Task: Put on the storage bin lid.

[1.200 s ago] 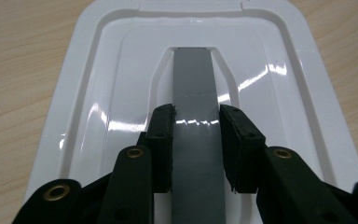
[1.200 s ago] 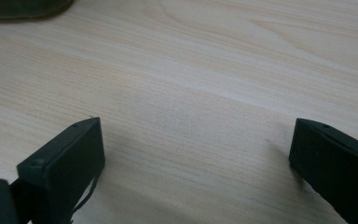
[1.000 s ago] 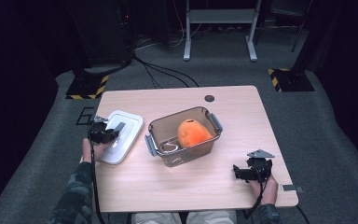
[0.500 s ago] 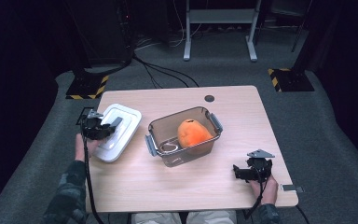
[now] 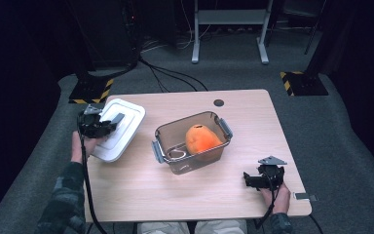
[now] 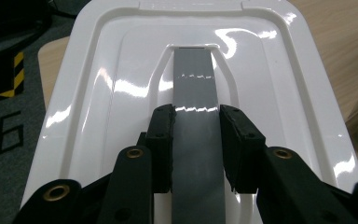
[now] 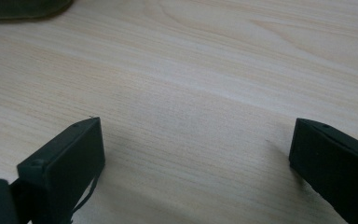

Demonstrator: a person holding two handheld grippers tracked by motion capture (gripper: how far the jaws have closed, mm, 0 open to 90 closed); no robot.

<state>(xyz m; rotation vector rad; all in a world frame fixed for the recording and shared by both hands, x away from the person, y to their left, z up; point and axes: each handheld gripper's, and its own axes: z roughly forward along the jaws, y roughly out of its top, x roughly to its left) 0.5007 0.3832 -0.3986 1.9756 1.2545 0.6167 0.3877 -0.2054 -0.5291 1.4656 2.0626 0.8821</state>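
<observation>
Pale wood worktop (image 5: 185, 204), round hole near its far edge. At its middle, clear container (image 5: 191, 142), grey latches at both ends, holding an orange fruit (image 5: 200, 139) and a metal ring beside it. Left of the container, white lid (image 5: 119, 127), tilted, hanging over the worktop's left edge, lifted at its near end. Gripped on the lid's grey centre handle (image 6: 196, 116): left tool (image 5: 102, 126), jaws pinching the strip from both sides. Right of and nearer than the container, right tool (image 5: 255, 179), low over bare wood, jaws spread wide, holding nothing.
</observation>
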